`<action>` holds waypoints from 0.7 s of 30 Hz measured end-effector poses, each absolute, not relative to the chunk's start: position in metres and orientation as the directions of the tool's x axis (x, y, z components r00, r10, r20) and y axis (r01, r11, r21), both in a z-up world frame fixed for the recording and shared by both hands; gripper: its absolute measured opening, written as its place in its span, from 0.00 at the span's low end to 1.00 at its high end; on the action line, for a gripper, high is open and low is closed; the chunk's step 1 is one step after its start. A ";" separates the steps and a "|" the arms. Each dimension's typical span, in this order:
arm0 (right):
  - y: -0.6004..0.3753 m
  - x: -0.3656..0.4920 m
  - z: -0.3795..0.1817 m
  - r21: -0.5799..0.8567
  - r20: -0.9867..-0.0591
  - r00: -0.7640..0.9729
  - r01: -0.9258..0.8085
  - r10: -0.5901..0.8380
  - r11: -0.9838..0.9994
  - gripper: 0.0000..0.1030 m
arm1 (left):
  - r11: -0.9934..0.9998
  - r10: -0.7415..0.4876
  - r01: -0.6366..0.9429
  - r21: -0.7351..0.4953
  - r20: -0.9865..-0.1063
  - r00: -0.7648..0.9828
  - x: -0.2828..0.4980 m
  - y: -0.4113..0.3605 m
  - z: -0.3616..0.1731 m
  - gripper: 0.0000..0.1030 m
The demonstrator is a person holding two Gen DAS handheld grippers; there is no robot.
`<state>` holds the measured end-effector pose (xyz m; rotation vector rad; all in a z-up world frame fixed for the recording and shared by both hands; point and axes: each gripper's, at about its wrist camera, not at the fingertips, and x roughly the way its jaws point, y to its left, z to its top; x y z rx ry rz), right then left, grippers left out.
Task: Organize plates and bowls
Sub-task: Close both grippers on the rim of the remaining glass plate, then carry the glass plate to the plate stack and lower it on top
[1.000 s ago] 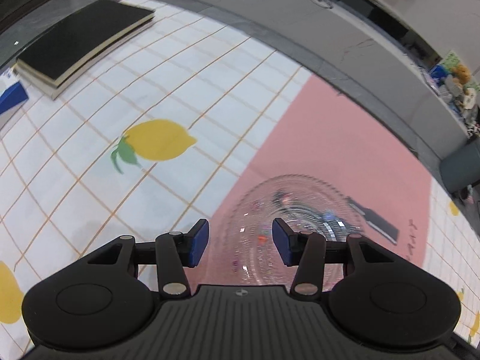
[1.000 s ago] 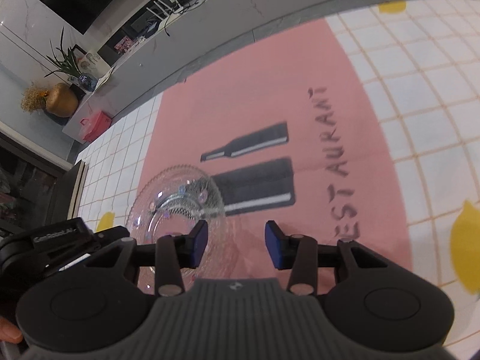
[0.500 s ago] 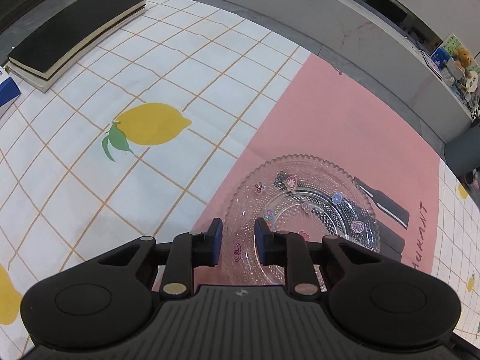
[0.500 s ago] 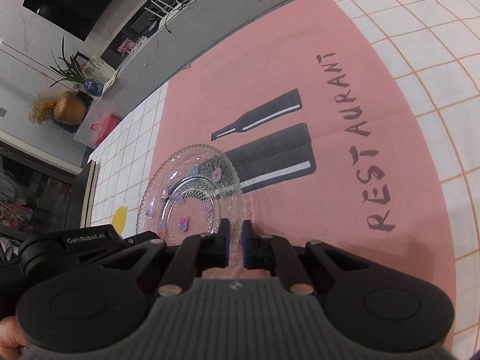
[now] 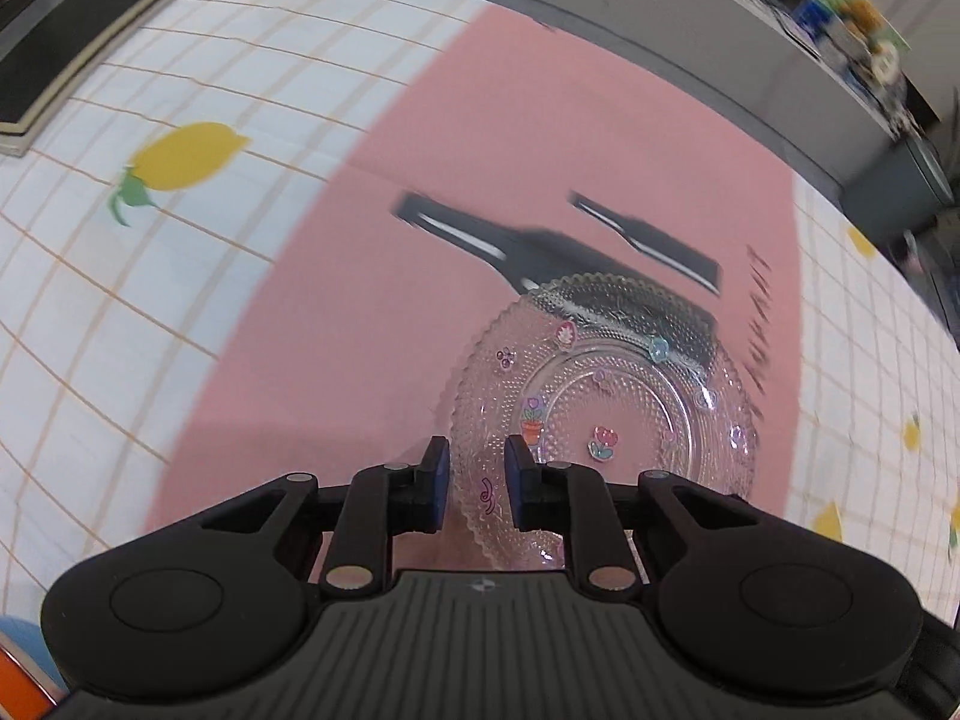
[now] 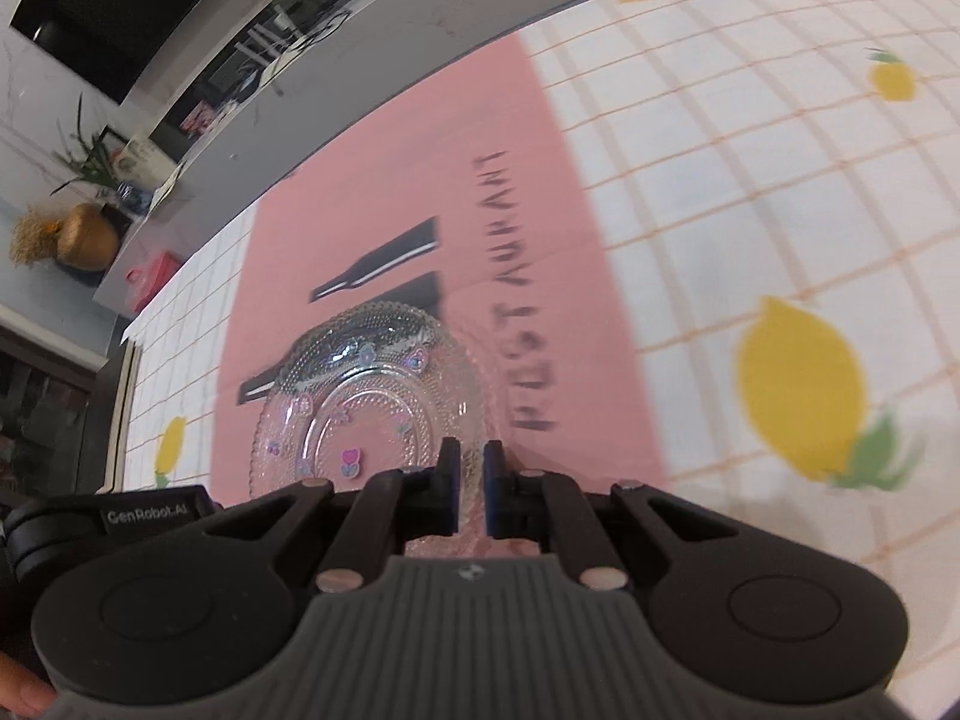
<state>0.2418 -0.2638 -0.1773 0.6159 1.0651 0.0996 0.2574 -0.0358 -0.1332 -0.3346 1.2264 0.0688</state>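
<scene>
A clear glass plate (image 5: 624,396) with a beaded pattern and small coloured stickers hangs just over the pink mat (image 5: 420,180), above the black bottle prints. My left gripper (image 5: 477,474) has the plate's near left rim between its blue pads, and its jaws are closing on it. In the right wrist view the same plate (image 6: 372,408) reaches left and away from my right gripper (image 6: 472,474), which is shut on the near right rim. The black body of the left gripper shows at that view's lower left edge.
The mat lies on a white checked tablecloth with lemon prints (image 5: 180,162). A black padded board (image 5: 72,42) sits at the far left. A grey ledge (image 5: 690,30) runs along the back, with a dark bin (image 5: 900,192) at the right and a red basket (image 6: 150,276).
Both grippers went from open to closed on the plate's rim. The plate has moved right across the mat and now covers part of the bottle prints.
</scene>
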 end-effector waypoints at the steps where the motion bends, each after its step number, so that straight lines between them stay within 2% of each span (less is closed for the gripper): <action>1: -0.269 0.238 -0.177 0.518 -0.788 0.499 0.219 0.361 0.827 0.05 | 0.951 -0.132 -0.220 -0.215 -0.931 0.340 0.256 -0.040 -0.133 0.21; 8: -0.281 0.225 -0.177 0.516 -0.784 0.513 0.226 0.349 0.826 0.05 | 0.965 -0.124 -0.175 -0.194 -0.930 0.346 0.250 -0.059 -0.133 0.23; 9: -0.281 0.224 -0.176 0.518 -0.781 0.517 0.225 0.350 0.825 0.09 | 0.965 -0.118 -0.178 -0.192 -0.927 0.356 0.249 -0.059 -0.133 0.23; 11: -0.282 0.224 -0.175 0.527 -0.771 0.531 0.221 0.351 0.821 0.10 | 0.957 -0.124 -0.193 -0.217 -0.907 0.403 0.244 -0.058 -0.132 0.34; 13: -0.285 0.223 -0.177 0.538 -0.761 0.544 0.223 0.354 0.813 0.17 | 0.945 -0.140 -0.207 -0.253 -0.886 0.443 0.241 -0.055 -0.133 0.39; 14: -0.288 0.223 -0.178 0.541 -0.758 0.548 0.227 0.353 0.810 0.24 | 0.940 -0.140 -0.217 -0.261 -0.881 0.452 0.239 -0.054 -0.134 0.39; 15: -0.290 0.223 -0.179 0.545 -0.754 0.554 0.230 0.352 0.806 0.26 | 0.936 -0.140 -0.228 -0.270 -0.876 0.462 0.239 -0.053 -0.135 0.39; 21: -0.297 0.225 -0.184 0.571 -0.734 0.573 0.231 0.364 0.788 0.25 | 0.927 -0.125 -0.247 -0.281 -0.855 0.503 0.235 -0.050 -0.140 0.39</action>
